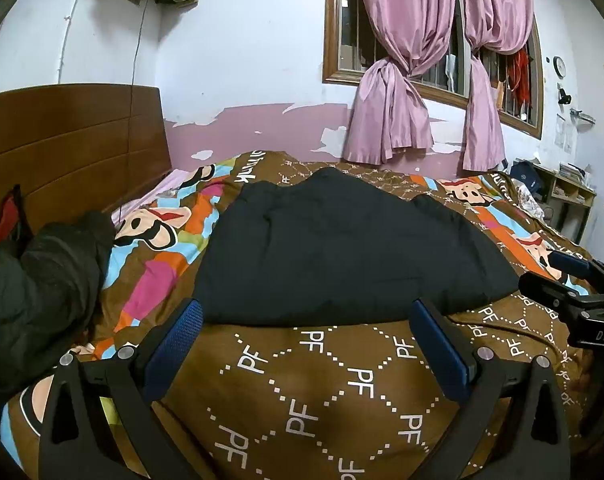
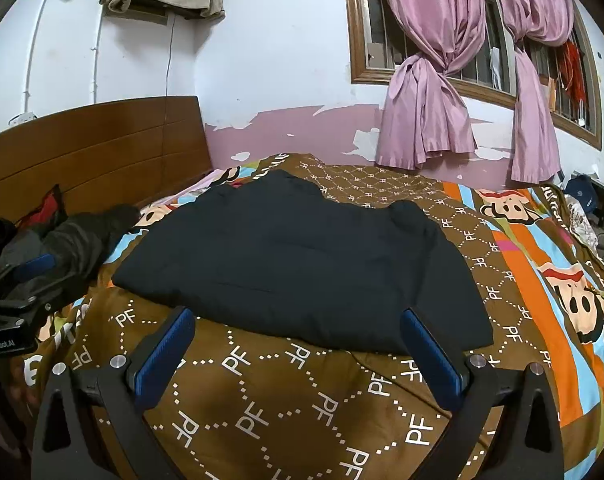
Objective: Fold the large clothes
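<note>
Fingers [image 1: 173, 344] of the left gripper [image 1: 308, 344] and right gripper [image 2: 302, 350] are wide apart, holding nothing, just in front of the folded black jacket [image 1: 342, 248] on the bed's quilt [image 1: 322, 392].

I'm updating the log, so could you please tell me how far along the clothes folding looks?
Done, apparently: the black garment lies flat on the bedspread as a compact, folded-looking shape. In hand: nothing; the left gripper and right gripper are both open, short of its near edge. Left: a dark crumpled garment by the headboard looks unfolded.
</note>
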